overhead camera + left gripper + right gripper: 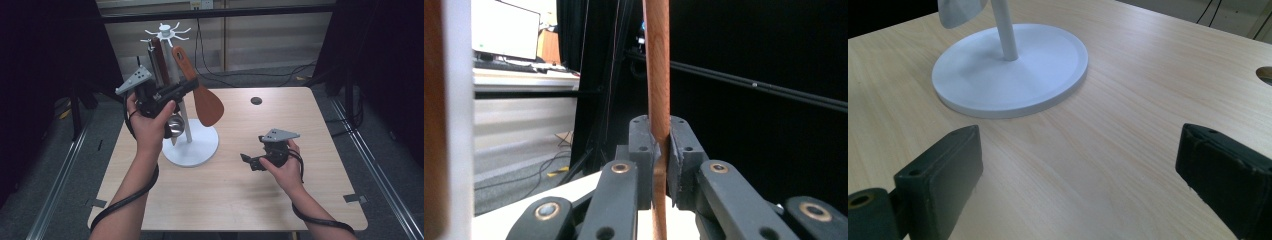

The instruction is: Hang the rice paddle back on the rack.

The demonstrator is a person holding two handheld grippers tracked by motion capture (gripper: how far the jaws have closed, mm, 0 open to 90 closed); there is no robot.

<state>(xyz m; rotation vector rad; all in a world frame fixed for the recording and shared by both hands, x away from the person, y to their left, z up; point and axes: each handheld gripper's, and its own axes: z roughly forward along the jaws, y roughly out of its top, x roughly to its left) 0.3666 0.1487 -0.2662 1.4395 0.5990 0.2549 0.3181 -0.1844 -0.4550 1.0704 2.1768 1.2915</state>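
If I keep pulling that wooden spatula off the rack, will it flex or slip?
The spatula looks like solid wood, so probably stiff. The left gripper pinches its narrow, smooth handle, so it might swivel. The rack is tall on one thin post, so it could tip.

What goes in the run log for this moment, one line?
left gripper: shut on brown wooden spatula handle, by white utensil stand | right gripper: open, empty, over light wooden table
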